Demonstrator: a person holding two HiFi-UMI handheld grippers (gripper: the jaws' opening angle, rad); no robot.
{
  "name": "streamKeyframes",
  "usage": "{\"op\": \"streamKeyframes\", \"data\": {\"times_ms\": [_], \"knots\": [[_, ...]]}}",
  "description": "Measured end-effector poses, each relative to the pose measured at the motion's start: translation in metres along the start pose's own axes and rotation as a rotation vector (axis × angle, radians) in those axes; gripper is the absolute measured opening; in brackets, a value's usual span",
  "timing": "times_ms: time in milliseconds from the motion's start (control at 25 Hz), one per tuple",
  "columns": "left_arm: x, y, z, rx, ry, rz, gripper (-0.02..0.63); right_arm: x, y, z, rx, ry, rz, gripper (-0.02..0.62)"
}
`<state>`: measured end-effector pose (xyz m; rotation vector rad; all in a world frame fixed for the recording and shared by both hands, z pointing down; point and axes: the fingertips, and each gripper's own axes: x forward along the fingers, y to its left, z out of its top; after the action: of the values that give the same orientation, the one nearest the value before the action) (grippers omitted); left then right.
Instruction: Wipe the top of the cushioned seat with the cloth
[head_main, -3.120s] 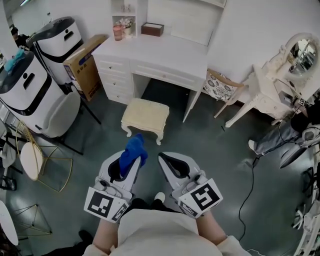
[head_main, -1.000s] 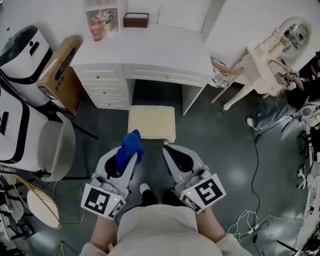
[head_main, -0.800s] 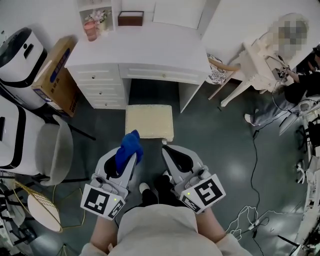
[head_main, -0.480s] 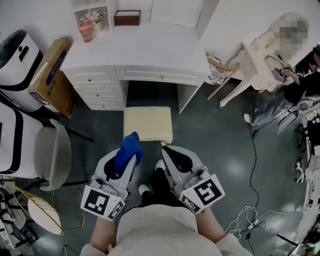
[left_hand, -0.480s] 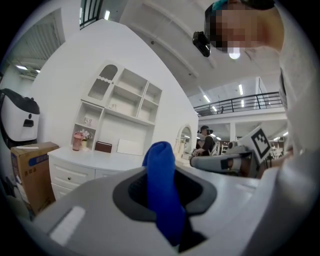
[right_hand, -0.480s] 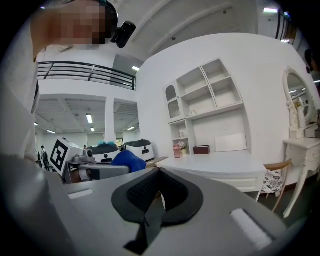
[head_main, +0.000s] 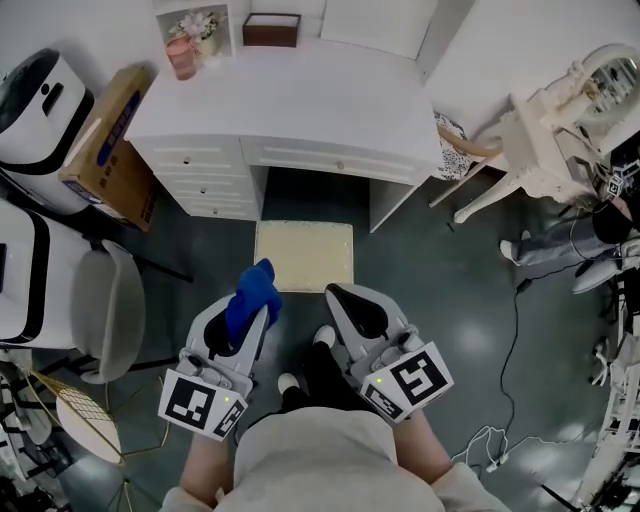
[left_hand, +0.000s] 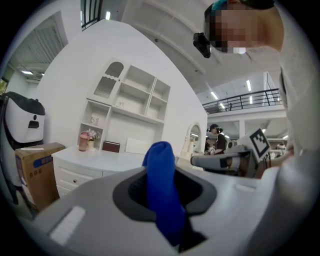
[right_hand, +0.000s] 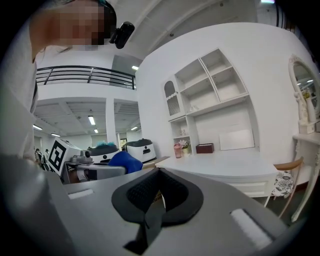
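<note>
The cream cushioned seat (head_main: 303, 256) stands on the dark floor in front of the white desk (head_main: 290, 105), in the head view's centre. A blue cloth (head_main: 250, 298) sticks up from my left gripper (head_main: 247, 312), which is shut on it; the same cloth (left_hand: 162, 192) fills the jaws in the left gripper view. My right gripper (head_main: 344, 300) is shut with nothing in it, its dark pads (right_hand: 156, 200) pressed together. Both grippers hang just short of the seat's near edge, left at its near-left corner, right at its near-right corner.
A cardboard box (head_main: 105, 145) and white machines (head_main: 35, 95) stand to the left, with a grey chair (head_main: 105, 310) below them. An ornate white vanity table with mirror (head_main: 570, 130) is at right, a cable (head_main: 510, 350) trailing on the floor. A pink cup (head_main: 182, 57) and brown box (head_main: 275, 28) sit on the desk.
I have walked up to the desk; the seat now lies straight ahead, just beyond both grippers. The left gripper keeps hold of the cloth, and the right stays shut.
</note>
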<state>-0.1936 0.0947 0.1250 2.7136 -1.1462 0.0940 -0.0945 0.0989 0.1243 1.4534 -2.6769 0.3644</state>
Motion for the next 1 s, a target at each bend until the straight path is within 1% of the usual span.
{"op": "streamKeyframes", "data": {"times_ms": [240,640,800,1000], "knots": [[0.04,0.021,0.002,-0.017,0.003,0.038,0.08,0.03,-0.034,0.005,0.003,0.016,0.039,-0.002],[0.095,0.038,0.009,-0.033,0.01,0.105,0.08,0.06,-0.086,0.013,0.017,0.027,0.111,-0.002],[0.107,0.041,0.006,-0.029,0.008,0.132,0.08,0.065,-0.101,0.007,0.019,0.032,0.138,-0.002],[0.114,0.049,-0.004,-0.049,0.036,0.158,0.08,0.07,-0.115,0.001,0.043,0.037,0.138,-0.002]]}}
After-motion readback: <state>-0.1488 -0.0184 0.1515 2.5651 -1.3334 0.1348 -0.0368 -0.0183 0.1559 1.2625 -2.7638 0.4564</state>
